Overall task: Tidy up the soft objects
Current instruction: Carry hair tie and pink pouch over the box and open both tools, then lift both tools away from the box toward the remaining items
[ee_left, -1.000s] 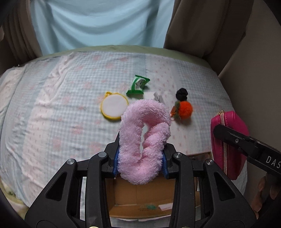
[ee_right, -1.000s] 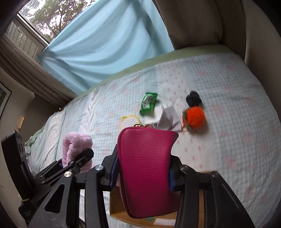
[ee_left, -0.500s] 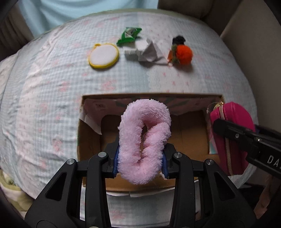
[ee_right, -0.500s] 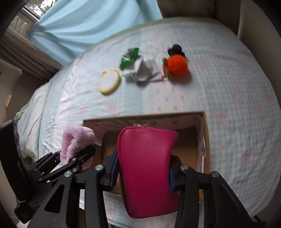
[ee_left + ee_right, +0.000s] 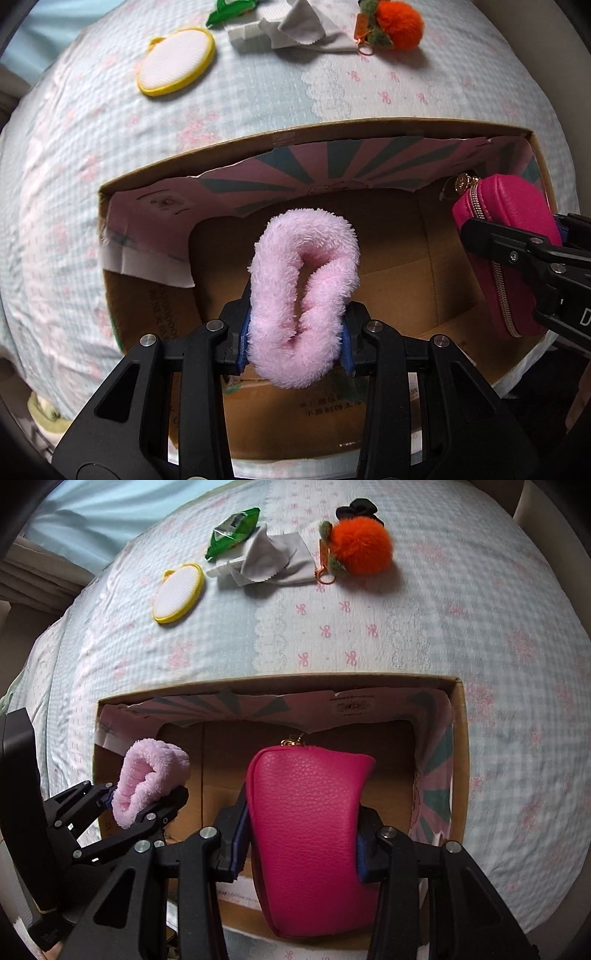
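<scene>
— Why both hands over the cardboard box [image 5: 369, 127] at once?

— Each one has something to drop in, I'd say. The left gripper [image 5: 295, 332] has its jaws clamped on the pink fluffy band [image 5: 303, 291], squeezing it into a folded loop, and it hangs above the left half of the box floor.

— And the other?

— The right gripper [image 5: 299, 845] has its jaws pressed on both flat sides of the magenta zip pouch [image 5: 306, 823], zip pull pointing away, over the right half. Side by side, so they shouldn't land on each other.

— What's left on the bed [image 5: 480, 627]?

— The orange pompom [image 5: 360, 546], a grey cloth [image 5: 277, 563], a green packet [image 5: 232, 530] and a yellow-rimmed round pad [image 5: 179, 592], all beyond the box. The box looks bare inside, so this seems an early stage.
</scene>
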The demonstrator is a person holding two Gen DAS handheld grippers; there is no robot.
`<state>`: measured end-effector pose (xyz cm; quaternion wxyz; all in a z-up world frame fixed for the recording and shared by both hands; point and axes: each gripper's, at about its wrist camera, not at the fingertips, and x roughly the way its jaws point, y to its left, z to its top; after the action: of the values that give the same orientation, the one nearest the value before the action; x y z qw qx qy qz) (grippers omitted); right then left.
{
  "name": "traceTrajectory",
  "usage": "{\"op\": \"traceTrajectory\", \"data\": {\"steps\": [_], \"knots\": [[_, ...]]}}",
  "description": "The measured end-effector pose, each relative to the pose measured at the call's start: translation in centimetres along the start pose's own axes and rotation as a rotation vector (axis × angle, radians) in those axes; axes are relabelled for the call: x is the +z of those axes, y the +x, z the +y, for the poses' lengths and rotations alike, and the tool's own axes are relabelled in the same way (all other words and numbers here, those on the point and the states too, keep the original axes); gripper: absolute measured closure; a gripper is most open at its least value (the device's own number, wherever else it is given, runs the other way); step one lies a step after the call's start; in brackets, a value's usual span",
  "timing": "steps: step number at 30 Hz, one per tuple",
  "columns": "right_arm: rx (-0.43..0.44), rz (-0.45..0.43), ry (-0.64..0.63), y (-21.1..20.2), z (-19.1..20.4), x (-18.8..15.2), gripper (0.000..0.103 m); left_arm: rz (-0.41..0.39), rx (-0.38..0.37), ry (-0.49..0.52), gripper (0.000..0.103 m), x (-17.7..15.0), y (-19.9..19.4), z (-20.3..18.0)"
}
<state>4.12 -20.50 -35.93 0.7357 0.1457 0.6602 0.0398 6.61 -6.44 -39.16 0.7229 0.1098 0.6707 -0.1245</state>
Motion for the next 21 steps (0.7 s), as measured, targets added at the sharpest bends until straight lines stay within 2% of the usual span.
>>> {"op": "traceTrajectory", "data": {"steps": [3, 4, 5, 6, 7, 9, 13, 21], "knots": [[0.003, 0.018, 0.029, 0.8, -0.4, 0.4, 0.062, 0.007, -0.026, 0.013, 0.07, 0.3, 0.3, 0.0], [0.007, 0.024, 0.04, 0.9, -0.4, 0.4, 0.061, 0.003, -0.035, 0.018, 0.058, 0.3, 0.1, 0.1], [0.009, 0.031, 0.045, 1.2, -0.3, 0.5, 0.06, 0.003, -0.042, 0.021, 0.03, 0.1, -0.1, 0.1], [0.0, 0.034, 0.043, 1.4, -0.2, 0.6, 0.055, -0.004, -0.043, 0.021, 0.013, 0.1, -0.3, 0.2], [-0.01, 0.033, 0.043, 1.5, 0.0, 0.6, 0.049, -0.027, -0.046, 0.022, 0.0, -0.1, -0.8, 0.3], [-0.01, 0.037, 0.068, 1.8, 0.0, 0.6, 0.0, -0.033, -0.045, 0.031, 0.0, -0.3, -1.1, 0.5], [0.017, 0.058, 0.086, 2.2, -0.1, 0.5, 0.0, -0.013, -0.047, 0.048, 0.0, -0.6, -0.9, 1.2], [0.005, 0.059, 0.071, 1.9, 0.1, 0.0, 0.0, -0.014, -0.045, 0.03, 0.0, -0.7, -1.6, 2.0]]}}
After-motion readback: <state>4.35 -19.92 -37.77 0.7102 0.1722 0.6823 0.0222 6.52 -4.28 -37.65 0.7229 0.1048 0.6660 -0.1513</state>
